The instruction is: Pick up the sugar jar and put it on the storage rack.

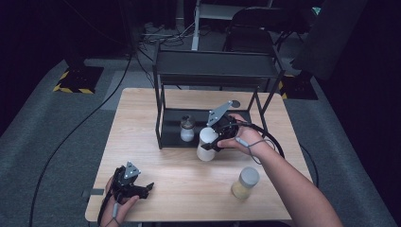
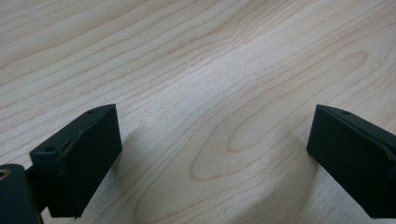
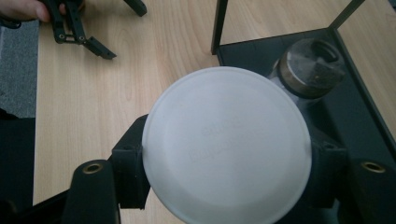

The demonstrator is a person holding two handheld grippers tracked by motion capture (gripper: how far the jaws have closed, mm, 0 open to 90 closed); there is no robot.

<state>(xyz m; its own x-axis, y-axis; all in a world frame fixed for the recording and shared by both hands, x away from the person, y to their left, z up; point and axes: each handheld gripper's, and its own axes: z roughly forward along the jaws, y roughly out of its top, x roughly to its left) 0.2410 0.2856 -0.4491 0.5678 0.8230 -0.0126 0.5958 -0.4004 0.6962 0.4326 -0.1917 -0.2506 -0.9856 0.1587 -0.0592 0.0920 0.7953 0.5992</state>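
A white plastic jar (image 1: 206,144) with a round white lid (image 3: 226,142) hangs above the table just in front of the black shelf rack (image 1: 215,71); my right gripper (image 1: 213,140) is shut on its sides, a jaw on each side of the lid. On the rack's bottom tray (image 1: 170,135) stands a small glass jar (image 1: 187,128) with a dull metal lid (image 3: 308,65). My left gripper (image 1: 148,187) rests at the table's front left, its jaws (image 2: 210,154) wide open over bare wood with nothing between them.
A jar with a grey lid and yellowish contents (image 1: 245,182) stands at the front right of the wooden table (image 1: 179,175). The rack's upright posts (image 1: 157,109) stand close to the held jar. A chair (image 1: 250,28) and cables lie beyond the table.
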